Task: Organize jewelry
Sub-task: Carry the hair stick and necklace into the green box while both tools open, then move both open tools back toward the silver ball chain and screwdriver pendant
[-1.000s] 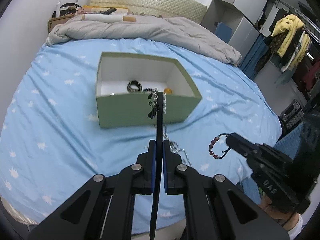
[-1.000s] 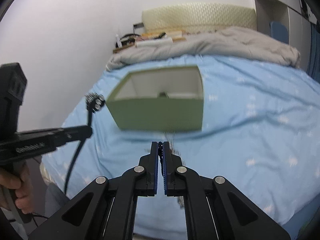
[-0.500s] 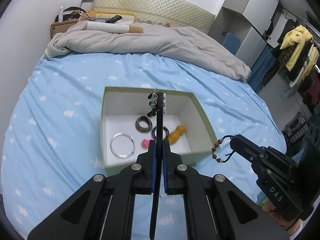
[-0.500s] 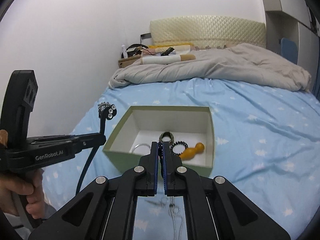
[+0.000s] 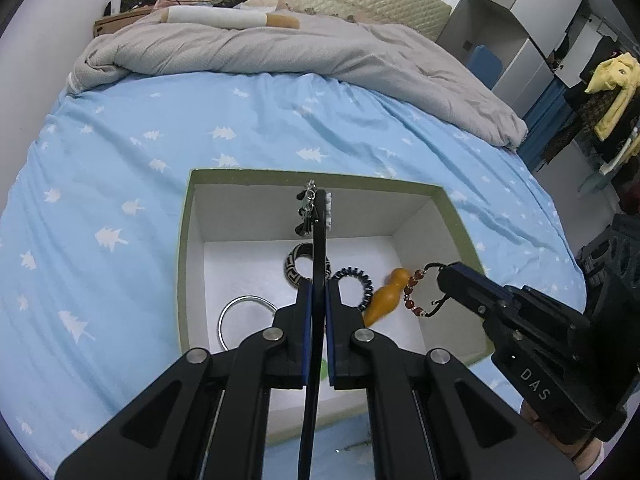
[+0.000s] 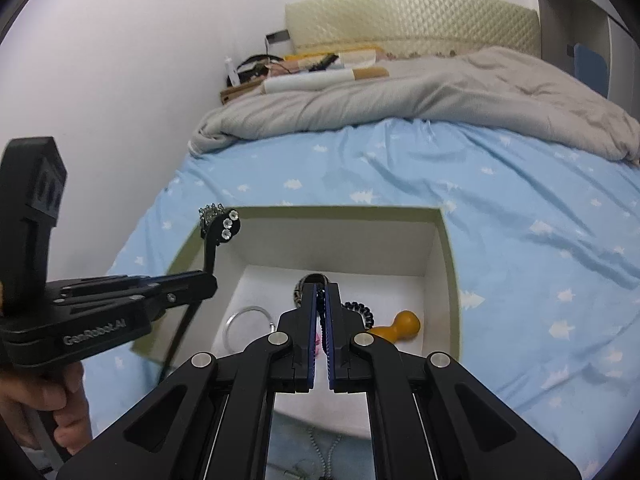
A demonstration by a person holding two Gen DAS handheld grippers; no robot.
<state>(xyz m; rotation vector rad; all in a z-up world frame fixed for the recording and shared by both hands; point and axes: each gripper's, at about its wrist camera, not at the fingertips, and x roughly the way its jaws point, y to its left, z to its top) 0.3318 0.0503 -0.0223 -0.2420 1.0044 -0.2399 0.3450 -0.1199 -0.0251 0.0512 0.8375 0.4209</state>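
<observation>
A green box [image 5: 182, 264] with a white inside sits on the blue bed; it also shows in the right wrist view [image 6: 450, 264]. Inside lie a patterned ring [image 5: 295, 266], a black beaded band [image 5: 362, 284], a silver bangle [image 5: 232, 312] and an orange gourd piece [image 5: 386, 298]. My left gripper [image 5: 319, 292] is shut on a black choker strap with rhinestones and charms [image 5: 314, 208], held over the box. My right gripper [image 6: 320, 300] is shut on a red bead bracelet [image 5: 414, 292] that hangs over the box's right side.
A grey duvet [image 5: 280, 48] is bunched at the bed's far end, with clutter by the headboard [image 5: 208, 4]. A silver chain [image 6: 324, 452] lies on the sheet in front of the box. A wardrobe and hanging clothes [image 5: 608, 92] stand at the right.
Both grippers rose and moved forward from in front of the box to above its open top, carrying the choker and the bead bracelet.
</observation>
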